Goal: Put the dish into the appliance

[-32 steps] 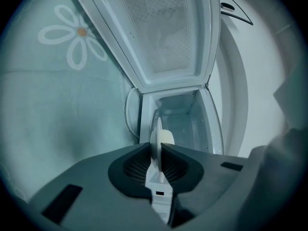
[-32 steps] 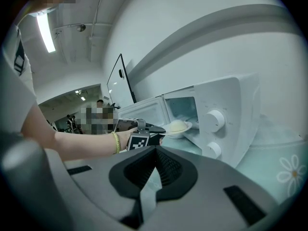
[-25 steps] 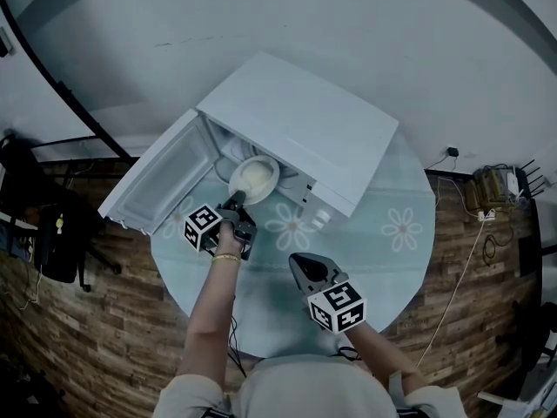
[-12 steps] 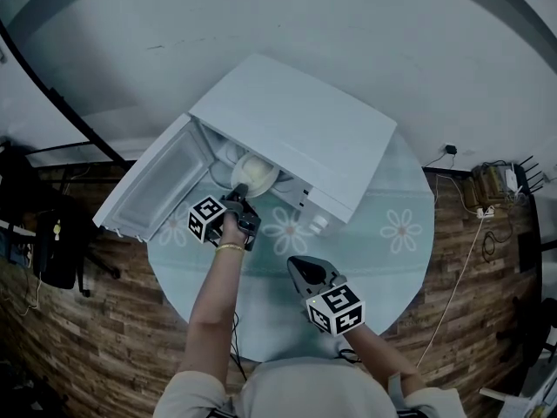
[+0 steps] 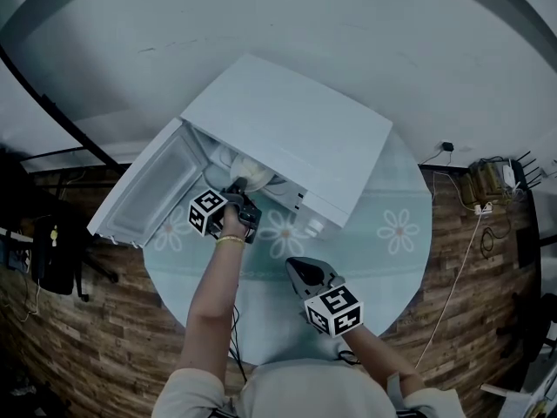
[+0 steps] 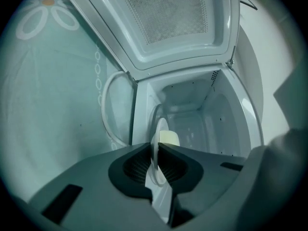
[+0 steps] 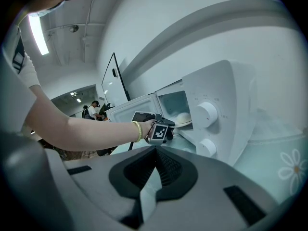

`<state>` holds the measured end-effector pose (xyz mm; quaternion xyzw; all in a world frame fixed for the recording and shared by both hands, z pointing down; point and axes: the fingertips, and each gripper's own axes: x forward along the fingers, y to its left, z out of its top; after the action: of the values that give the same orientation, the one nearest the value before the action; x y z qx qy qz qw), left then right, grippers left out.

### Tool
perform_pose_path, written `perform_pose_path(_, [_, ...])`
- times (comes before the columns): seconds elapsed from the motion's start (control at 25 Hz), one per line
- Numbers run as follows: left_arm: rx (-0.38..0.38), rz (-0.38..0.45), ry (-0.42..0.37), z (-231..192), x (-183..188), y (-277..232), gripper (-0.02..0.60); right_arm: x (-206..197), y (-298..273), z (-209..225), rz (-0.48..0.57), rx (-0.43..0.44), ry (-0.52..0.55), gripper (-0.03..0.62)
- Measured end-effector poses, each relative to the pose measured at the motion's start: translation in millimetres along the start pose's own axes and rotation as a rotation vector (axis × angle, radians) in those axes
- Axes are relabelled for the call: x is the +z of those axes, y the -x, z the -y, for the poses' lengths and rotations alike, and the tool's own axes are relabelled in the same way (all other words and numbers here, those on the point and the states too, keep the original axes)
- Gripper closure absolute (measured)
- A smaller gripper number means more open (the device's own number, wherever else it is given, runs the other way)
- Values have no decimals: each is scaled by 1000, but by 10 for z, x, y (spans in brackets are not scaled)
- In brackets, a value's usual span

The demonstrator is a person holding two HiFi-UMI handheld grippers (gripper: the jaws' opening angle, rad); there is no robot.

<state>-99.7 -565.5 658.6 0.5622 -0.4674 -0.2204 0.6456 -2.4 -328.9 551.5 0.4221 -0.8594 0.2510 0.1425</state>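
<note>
Left gripper pinched the rim of the white dish between nearly closed jaws, holding it just inside the open microwave at the far side of the table, while the right gripper hovered nearer, jaws together and empty.

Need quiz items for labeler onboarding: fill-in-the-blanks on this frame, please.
The left gripper is ____ on the rim of the dish.
The door of the microwave stands ____.
The shut right gripper holds ____.
The microwave's front shows ____ round knobs.
Missing words: shut; open; nothing; two.
</note>
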Motion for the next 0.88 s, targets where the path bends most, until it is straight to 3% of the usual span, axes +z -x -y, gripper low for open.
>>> perform_pose_path(0.4, [21,3,-85,77,38,-119,533,6,-27,44,-1,-3,-3,589])
perform_pose_path(0.6, [1,-16,-88,96,40,-129,517,2,-45,24,-2,1,-1,589])
perform_pose_path(0.88, [-10,-10,-130,149,57,-45,412,20,-28,-50,4,8,7,589])
